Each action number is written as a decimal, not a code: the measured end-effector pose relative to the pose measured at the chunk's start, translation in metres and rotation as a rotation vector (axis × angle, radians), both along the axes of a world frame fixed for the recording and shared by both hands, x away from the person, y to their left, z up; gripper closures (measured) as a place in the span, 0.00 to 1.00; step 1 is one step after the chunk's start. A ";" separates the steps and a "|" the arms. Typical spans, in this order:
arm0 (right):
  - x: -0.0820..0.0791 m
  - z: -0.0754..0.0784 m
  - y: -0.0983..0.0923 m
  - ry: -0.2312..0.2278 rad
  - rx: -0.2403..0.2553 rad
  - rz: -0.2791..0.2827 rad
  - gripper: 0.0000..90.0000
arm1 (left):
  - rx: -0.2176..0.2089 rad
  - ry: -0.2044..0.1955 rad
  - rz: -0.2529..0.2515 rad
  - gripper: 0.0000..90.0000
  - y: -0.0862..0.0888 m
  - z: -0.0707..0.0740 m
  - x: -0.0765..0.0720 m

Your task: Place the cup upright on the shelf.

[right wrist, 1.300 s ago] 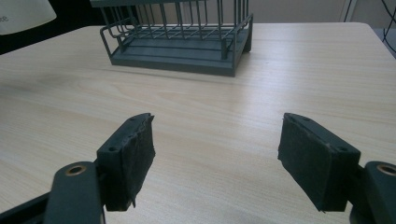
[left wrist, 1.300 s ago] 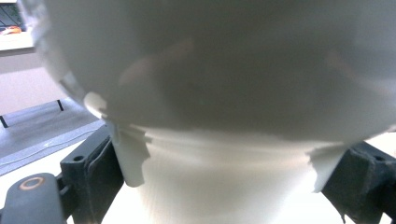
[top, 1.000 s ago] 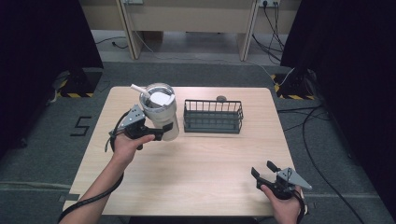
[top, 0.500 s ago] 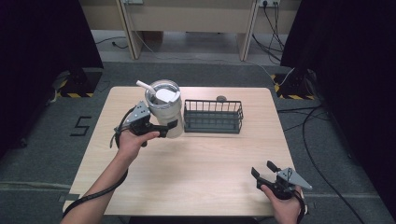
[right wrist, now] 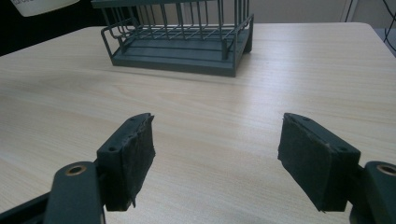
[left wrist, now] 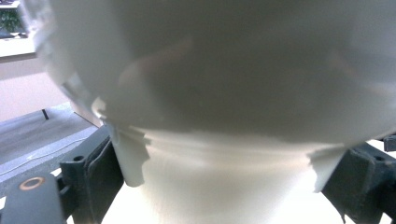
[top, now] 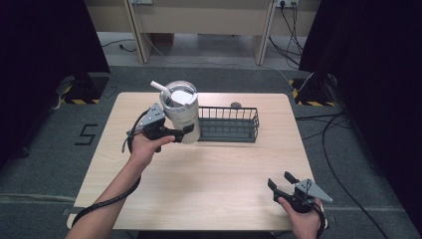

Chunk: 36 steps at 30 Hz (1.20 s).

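Observation:
A steel tumbler [top: 181, 118] with a white lid and a white straw [top: 160, 88] hangs above the table, just left of the dark wire basket [top: 234, 108]. My left gripper [top: 185, 132] is shut on the tumbler's lower body. In the left gripper view the tumbler [left wrist: 224, 93] sits very close, blurred, with the black fingers [left wrist: 100, 168] pressed on either side. My right gripper [top: 280, 179] rests near the table's front right corner, open and holding nothing. The right gripper view shows its pads [right wrist: 133, 158] wide apart, the basket [right wrist: 182, 51] ahead and the tumbler's base [right wrist: 42, 5] at top left.
The light wooden table [top: 224, 169] has a small dark round object [top: 236, 104] behind the basket. Dark floor with cables surrounds the table, and wooden furniture legs stand beyond its far edge.
My left gripper has lifted the tumbler off the table and carried it a little to the right, toward the basket. The right gripper has stayed in place.

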State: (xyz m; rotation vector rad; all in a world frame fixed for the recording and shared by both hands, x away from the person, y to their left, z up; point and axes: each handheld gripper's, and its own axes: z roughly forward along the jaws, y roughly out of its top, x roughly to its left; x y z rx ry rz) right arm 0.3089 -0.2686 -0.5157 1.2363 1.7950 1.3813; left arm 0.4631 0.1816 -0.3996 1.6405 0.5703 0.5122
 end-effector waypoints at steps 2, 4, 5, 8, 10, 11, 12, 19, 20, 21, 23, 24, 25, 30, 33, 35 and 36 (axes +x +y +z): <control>0.000 0.000 0.000 0.000 -0.001 0.001 0.30 | 0.002 -0.001 -0.004 0.12 -0.002 0.001 0.001; 0.000 0.000 0.000 0.001 0.000 0.001 0.30 | 0.002 0.000 -0.007 0.12 -0.004 0.002 0.002; 0.000 0.000 0.000 0.001 0.000 0.001 0.30 | 0.002 -0.002 -0.008 0.12 -0.005 0.002 0.002; 0.000 0.000 0.000 0.001 0.001 0.000 0.30 | -0.003 0.000 -0.010 0.12 -0.008 0.003 0.004; 0.000 0.000 0.000 0.000 0.001 0.001 0.30 | -0.004 0.000 -0.011 0.12 -0.009 0.003 0.005; 0.000 0.000 0.000 0.002 0.002 0.000 0.30 | -0.003 0.000 -0.012 0.12 -0.010 0.004 0.006; 0.000 0.000 0.000 0.000 0.001 0.001 0.30 | -0.003 0.000 -0.012 0.12 -0.011 0.004 0.007; 0.000 0.000 0.000 0.001 0.001 0.001 0.30 | -0.001 0.000 -0.016 0.12 -0.016 0.006 0.011; 0.000 0.000 0.000 0.001 0.002 0.000 0.30 | -0.002 0.000 -0.016 0.12 -0.016 0.007 0.011; 0.000 0.000 0.000 0.001 0.002 0.000 0.30 | -0.004 0.000 -0.017 0.12 -0.017 0.007 0.012; 0.000 0.000 0.000 0.003 0.004 -0.001 0.30 | -0.002 0.001 -0.017 0.12 -0.018 0.007 0.013; 0.000 0.000 0.000 0.002 0.003 0.000 0.30 | -0.003 0.001 -0.018 0.12 -0.019 0.007 0.013; 0.000 0.000 0.000 0.000 0.000 0.001 0.30 | -0.004 0.003 -0.018 0.12 -0.020 0.008 0.015; 0.000 0.000 0.000 0.000 0.002 0.002 0.30 | 0.001 0.004 -0.022 0.12 -0.024 0.008 0.018; 0.000 0.000 0.000 0.000 0.002 0.002 0.30 | 0.002 0.004 -0.025 0.12 -0.026 0.009 0.019; 0.000 0.000 0.000 0.001 0.003 0.002 0.30 | 0.001 0.005 -0.027 0.12 -0.029 0.010 0.021; 0.000 0.000 0.000 0.001 0.003 0.002 0.30 | 0.001 0.005 -0.027 0.12 -0.029 0.010 0.021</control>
